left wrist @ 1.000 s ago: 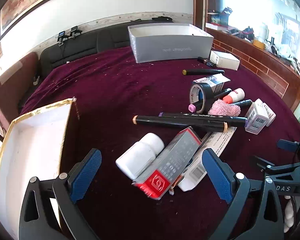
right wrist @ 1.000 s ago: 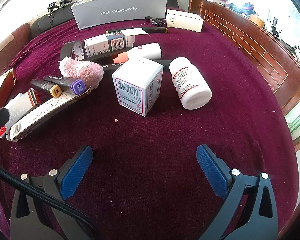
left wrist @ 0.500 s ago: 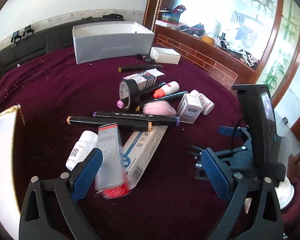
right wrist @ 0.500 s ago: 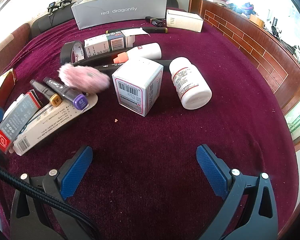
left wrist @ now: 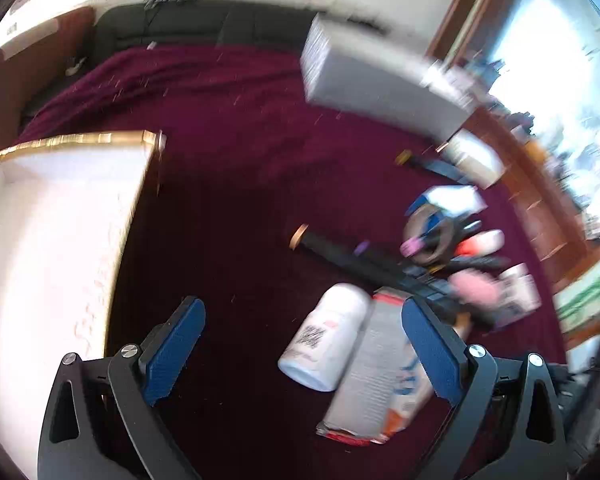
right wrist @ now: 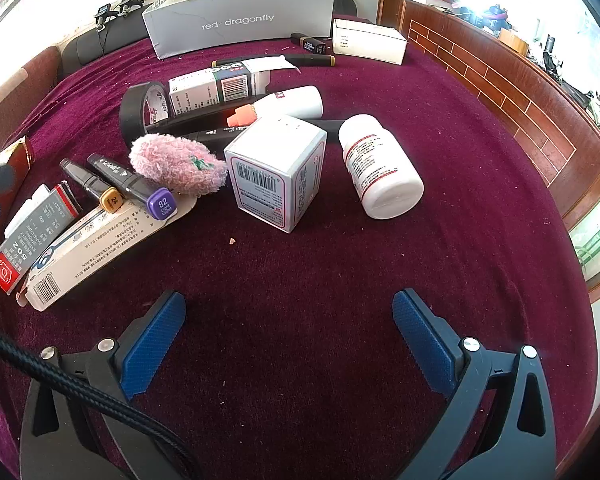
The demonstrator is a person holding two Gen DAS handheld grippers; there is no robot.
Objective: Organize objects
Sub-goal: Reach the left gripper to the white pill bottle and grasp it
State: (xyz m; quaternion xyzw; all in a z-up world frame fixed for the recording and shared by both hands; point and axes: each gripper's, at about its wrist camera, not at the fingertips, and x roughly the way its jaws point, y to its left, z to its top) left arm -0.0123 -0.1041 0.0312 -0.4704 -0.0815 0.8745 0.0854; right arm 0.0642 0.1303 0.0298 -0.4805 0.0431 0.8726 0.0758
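Observation:
A clutter of small items lies on the maroon cloth. In the right wrist view I see a white cube box (right wrist: pixel 278 172), a white pill bottle (right wrist: pixel 380 166) on its side, a pink fluffy pouch (right wrist: pixel 178 166), markers (right wrist: pixel 132 184), black tape (right wrist: pixel 140 110) and flat cartons (right wrist: pixel 96 244). My right gripper (right wrist: pixel 290 332) hangs open, short of them, holding nothing. The left wrist view is blurred: my left gripper (left wrist: pixel 300 344) is open and empty, a white bottle (left wrist: pixel 328 342) and a grey-red carton (left wrist: pixel 370 372) lying between its fingers.
An open gold-rimmed white box (left wrist: pixel 66 144) sits at the left in the left wrist view. A grey "red dragonfly" box (right wrist: pixel 240 16) and a white carton (right wrist: pixel 368 42) stand at the back. A brick ledge (right wrist: pixel 512 92) runs along the right edge.
The left gripper has swung back to the left, bringing the gold-rimmed box into view. The carton, pouch and markers shifted during the past second. The right gripper has stayed put.

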